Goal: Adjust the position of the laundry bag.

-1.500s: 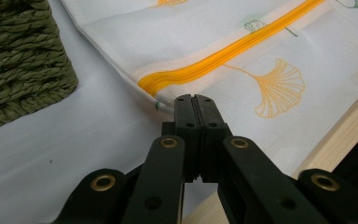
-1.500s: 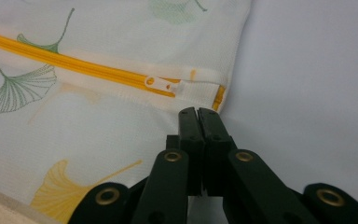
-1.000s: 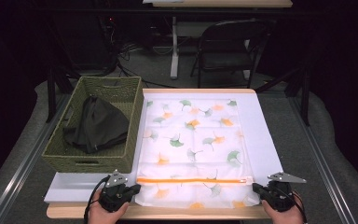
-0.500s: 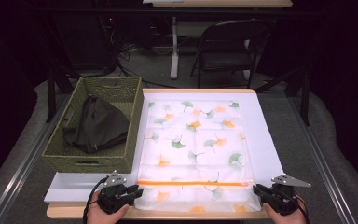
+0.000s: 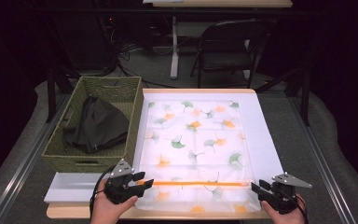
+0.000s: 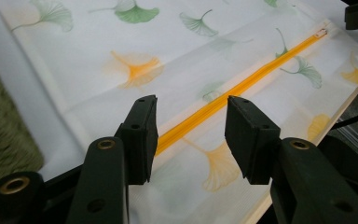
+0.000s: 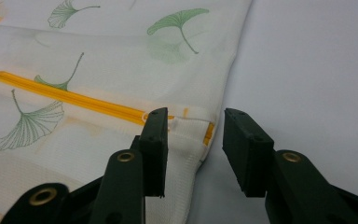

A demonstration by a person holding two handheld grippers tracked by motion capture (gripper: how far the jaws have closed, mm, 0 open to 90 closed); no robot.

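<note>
Taken left to right with the yellow zipper as landmark: far to its left and beyond it, a woven green basket of coarse ribbed weave is seen on the desk, with a limp dark cloth slumped inside. At the zipper's left end the left tool is held — its jaws have just been opening and now stand spread, the zipper line passing between them untouched in the left gripper view, and the tool has been lifted slightly compared with a second ago. The zipper belongs to a thin, slightly translucent white mesh bag printed with green and orange ginkgo leaves, which is laid flat and rectangular on a smooth white sheet covering the desk; most of the bag lies beyond the zipper, a narrow strip lies nearer the person. At the zipper's right end the right tool is found, its jaws likewise having just been opening and now spread wide, with the bag's hemmed corner and the zipper's end stop just beyond the left jaw in the right gripper view — nothing is pinched. Both ends having been let go, the flattening of the bag is judged finished, and the zipper pull at the right end is judged the likely next thing to be gripped.
</note>
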